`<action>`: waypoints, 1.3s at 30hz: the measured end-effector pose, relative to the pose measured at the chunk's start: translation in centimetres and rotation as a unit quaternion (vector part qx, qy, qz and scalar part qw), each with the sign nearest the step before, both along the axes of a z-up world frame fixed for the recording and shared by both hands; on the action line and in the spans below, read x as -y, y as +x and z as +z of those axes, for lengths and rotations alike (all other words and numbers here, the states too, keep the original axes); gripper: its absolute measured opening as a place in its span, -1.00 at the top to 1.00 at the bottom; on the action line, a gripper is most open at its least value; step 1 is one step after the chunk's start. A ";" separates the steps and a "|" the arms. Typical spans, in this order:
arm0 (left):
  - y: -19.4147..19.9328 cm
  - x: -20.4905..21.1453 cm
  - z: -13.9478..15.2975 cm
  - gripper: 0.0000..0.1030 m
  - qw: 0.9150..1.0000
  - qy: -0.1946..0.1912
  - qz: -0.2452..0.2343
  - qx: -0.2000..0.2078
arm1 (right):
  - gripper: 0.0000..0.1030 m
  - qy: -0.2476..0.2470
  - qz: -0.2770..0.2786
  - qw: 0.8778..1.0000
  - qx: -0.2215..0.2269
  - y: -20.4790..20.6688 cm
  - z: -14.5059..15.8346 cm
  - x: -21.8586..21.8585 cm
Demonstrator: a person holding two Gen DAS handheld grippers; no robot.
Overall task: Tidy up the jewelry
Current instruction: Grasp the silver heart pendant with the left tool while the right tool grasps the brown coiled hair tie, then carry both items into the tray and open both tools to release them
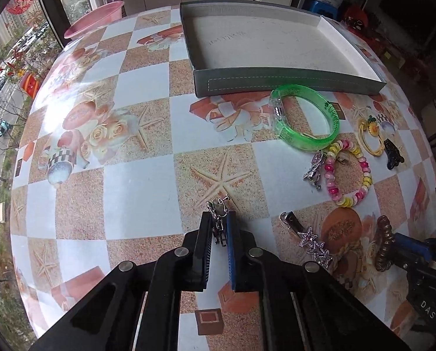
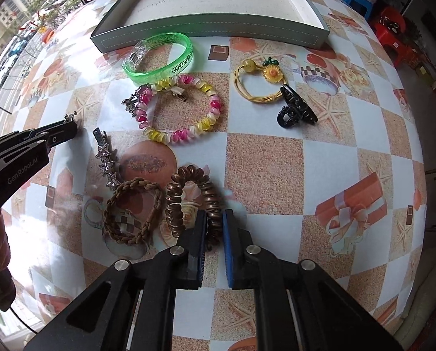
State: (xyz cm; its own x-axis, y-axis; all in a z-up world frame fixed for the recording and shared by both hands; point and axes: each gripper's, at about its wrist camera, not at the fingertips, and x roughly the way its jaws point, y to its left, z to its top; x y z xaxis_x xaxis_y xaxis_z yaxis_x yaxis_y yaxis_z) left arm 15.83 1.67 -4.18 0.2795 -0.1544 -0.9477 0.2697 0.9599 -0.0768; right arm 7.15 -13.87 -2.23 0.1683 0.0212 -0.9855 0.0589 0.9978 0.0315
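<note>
Both grippers hold something: left gripper (image 1: 218,219) jaws pinch a silver earring (image 1: 218,213), right gripper (image 2: 213,219) jaws squeeze a brown coil hair tie (image 2: 193,199).

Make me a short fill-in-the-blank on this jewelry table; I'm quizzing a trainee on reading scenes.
1. The right gripper has its jaws closed on the brown ____ hair tie.
2. The bangle lying just in front of the grey tray is ____ in colour.
3. The left gripper holds a small ____-coloured earring.

Missing words: spiral; green; silver
</note>
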 end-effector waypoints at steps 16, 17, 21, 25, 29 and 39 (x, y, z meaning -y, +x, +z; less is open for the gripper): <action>1.7 -1.5 8.1 0.57 0.998 -0.051 0.043 0.018 | 0.77 0.089 -0.033 0.995 0.039 4.4 8.3 3.6; 2.2 -1.2 8.6 0.57 0.997 -0.051 0.047 0.020 | 0.77 0.093 -0.032 0.994 0.043 5.1 9.0 4.4; 5.3 0.6 9.7 0.57 0.997 -0.041 0.065 0.031 | 0.77 0.101 -0.022 0.993 0.051 8.9 9.8 6.0; 8.7 2.4 9.3 0.57 0.995 -0.039 0.086 0.035 | 0.77 0.109 -0.013 0.993 0.050 13.3 9.7 7.8; 11.8 4.5 7.8 0.57 0.995 -0.024 0.092 0.033 | 0.77 0.115 -0.013 0.992 0.040 17.1 7.9 9.1; 16.6 8.0 3.4 0.56 0.996 0.020 0.087 0.023 | 0.77 0.107 -0.021 0.994 0.011 23.4 2.4 11.4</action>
State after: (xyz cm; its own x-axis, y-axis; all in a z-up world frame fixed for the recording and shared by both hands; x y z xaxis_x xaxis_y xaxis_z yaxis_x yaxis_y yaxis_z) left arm 32.44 -6.38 -0.76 0.3412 -0.0612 -0.9380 0.1006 0.9945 -0.0283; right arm 30.51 -25.27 0.13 0.1950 0.2225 -0.9552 0.0969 0.9648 0.2446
